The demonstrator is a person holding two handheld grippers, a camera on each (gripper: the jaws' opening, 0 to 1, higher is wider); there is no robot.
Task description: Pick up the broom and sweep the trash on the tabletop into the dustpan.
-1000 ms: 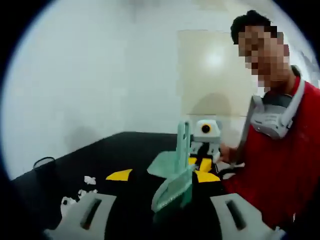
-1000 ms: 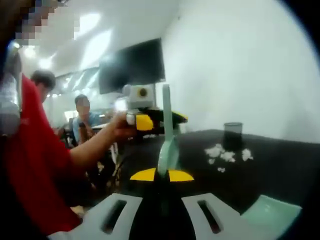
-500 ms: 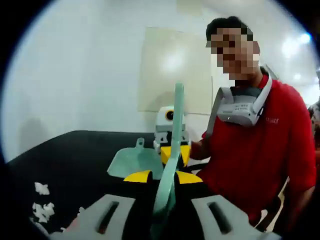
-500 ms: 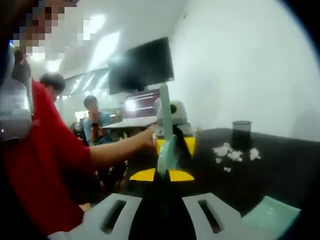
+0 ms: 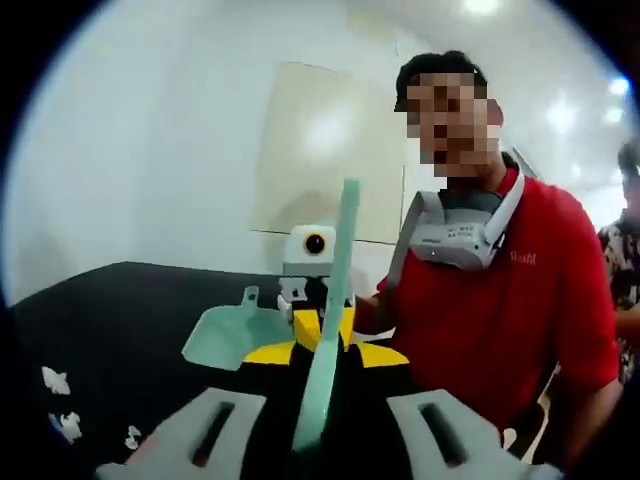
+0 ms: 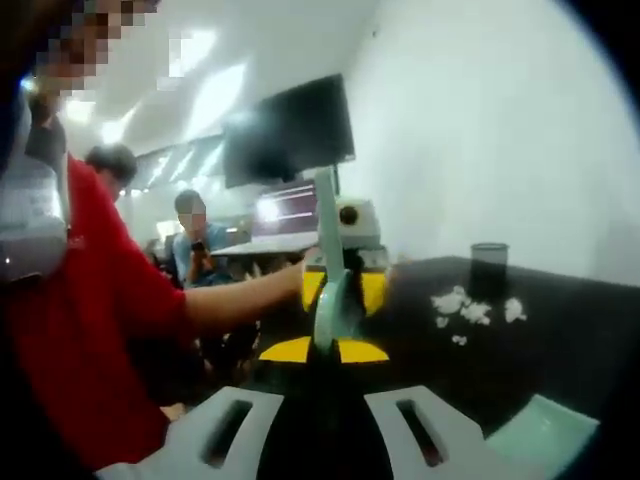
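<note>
Left tongs [image 5: 320, 420] clench the mint broom [image 5: 330, 320], handle upright at frame centre. Right tongs [image 6: 325, 405] grasp the dustpan [image 6: 335, 290] handle. Paper trash [image 6: 470, 305] lies centre-right on the black desk [image 6: 560, 330], beyond the dustpan.

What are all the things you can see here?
Broom: one, mint green, gripped upright in the left claw.
Dustpan: one, mint green, held in the right claw.
Trash: a few white scraps, on the table.
Table: one, black.
Cup: one, dark, behind the trash.
Screen: one, black, on the wall.
Board: one, beige, on the wall.
People: two, in the background.
Person: one, red shirt.
Left claw: yellow tips.
Right claw: yellow tips.
</note>
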